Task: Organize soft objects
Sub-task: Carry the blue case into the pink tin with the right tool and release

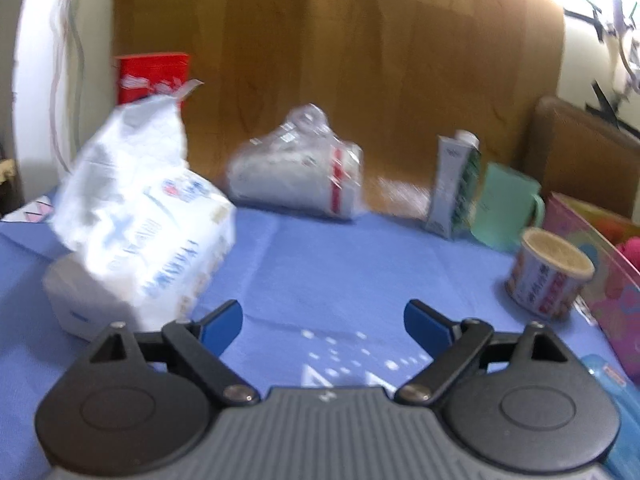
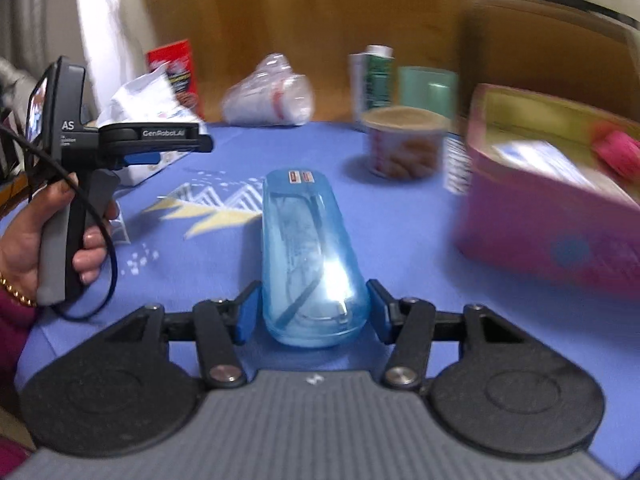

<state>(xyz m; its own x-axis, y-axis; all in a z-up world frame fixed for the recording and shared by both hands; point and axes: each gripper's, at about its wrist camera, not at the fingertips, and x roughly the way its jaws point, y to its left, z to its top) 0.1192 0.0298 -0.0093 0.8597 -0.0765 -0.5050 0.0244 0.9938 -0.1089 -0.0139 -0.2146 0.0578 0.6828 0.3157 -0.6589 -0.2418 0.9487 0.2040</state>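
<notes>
A home is suggested, probably a living or dining room. A table (image 2: pixel 400 240) is covered by a blue patterned cloth (image 1: pixel 340 264) and backed by a wooden panel (image 1: pixel 360 60). Household goods are set out on it: a tissue pack (image 1: pixel 152 216), carton (image 1: pixel 454 184), mug (image 1: pixel 508 208) and tin (image 1: pixel 548 276).

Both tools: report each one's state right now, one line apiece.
Left tool: open, nothing between its fingers.
Right tool: astride the blue case; small gaps show at both pads, so no grip yet.
</notes>
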